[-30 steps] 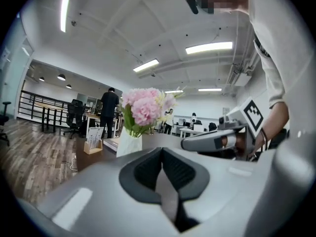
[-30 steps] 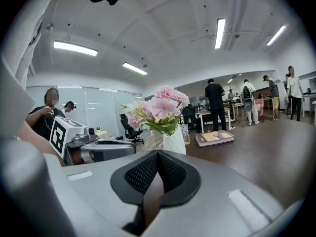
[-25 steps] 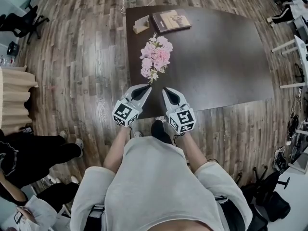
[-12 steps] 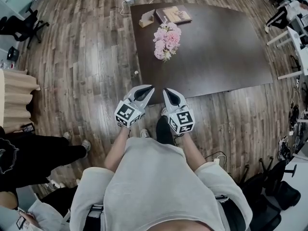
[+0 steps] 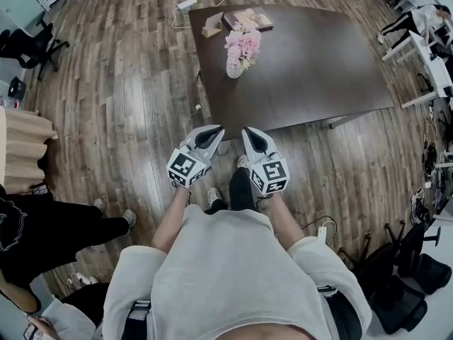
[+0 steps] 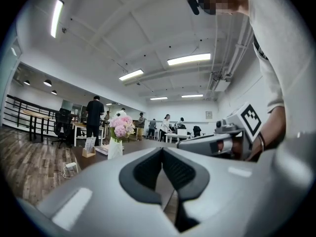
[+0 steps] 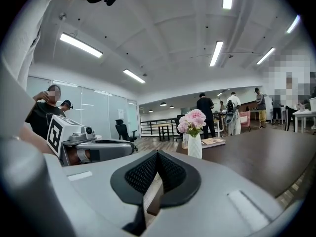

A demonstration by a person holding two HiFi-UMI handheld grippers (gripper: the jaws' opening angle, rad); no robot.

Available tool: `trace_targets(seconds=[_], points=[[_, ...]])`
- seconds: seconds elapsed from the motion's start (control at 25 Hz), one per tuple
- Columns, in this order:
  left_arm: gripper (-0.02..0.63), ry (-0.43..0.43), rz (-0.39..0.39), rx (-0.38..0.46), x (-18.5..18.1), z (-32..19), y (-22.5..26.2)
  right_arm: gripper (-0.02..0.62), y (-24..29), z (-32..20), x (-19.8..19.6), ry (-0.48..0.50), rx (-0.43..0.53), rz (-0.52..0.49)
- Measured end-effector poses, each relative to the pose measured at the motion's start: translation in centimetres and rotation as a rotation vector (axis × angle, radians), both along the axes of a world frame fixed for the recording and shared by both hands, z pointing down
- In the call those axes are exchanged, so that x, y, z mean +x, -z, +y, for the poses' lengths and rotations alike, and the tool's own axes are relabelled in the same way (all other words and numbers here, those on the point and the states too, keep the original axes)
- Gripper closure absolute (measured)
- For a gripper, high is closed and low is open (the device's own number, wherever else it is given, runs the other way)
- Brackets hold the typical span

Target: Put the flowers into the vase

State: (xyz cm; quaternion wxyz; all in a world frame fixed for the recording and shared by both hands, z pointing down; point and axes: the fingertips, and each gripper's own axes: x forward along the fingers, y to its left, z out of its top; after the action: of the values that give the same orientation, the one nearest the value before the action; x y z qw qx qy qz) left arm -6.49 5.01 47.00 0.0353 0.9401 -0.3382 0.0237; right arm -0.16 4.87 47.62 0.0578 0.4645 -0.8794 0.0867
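Pink flowers (image 5: 242, 43) stand upright in a white vase (image 5: 234, 69) near the left end of the dark table (image 5: 311, 62). The same bouquet (image 6: 122, 126) and vase (image 6: 115, 148) show far off in the left gripper view. In the right gripper view the flowers (image 7: 192, 120) and vase (image 7: 194, 146) also stand well ahead. My left gripper (image 5: 216, 129) and right gripper (image 5: 249, 132) hang side by side over the wooden floor, short of the table's near edge. Both are shut with nothing between the jaws, as seen at the left gripper (image 6: 162, 149) and right gripper (image 7: 157, 153).
A book (image 5: 249, 18) and a small wooden stand (image 5: 211, 27) lie on the table behind the vase. A white power strip (image 5: 187, 4) lies on the floor past the table. People (image 5: 49, 225) stand at my left, with office chairs (image 5: 403, 289) at my right.
The table and the vase of flowers have drawn farther away in the head view as I back off from them. Both grippers stay shut and side by side.
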Motion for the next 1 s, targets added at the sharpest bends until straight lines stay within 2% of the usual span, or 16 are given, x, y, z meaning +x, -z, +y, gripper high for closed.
trace_targets(seconds=[0.4,1.0], points=[[0.595,-0.027,-0.004,0.014,0.4,2.7,0.5,0.600,0.4,2.9,0.6,-0.040,0.000,0.007],[0.595,-0.027,-0.003,0.009,0.7,3.5,0.0,0.600,-0.1,3.6,1.2,-0.060,-0.003,0.012]])
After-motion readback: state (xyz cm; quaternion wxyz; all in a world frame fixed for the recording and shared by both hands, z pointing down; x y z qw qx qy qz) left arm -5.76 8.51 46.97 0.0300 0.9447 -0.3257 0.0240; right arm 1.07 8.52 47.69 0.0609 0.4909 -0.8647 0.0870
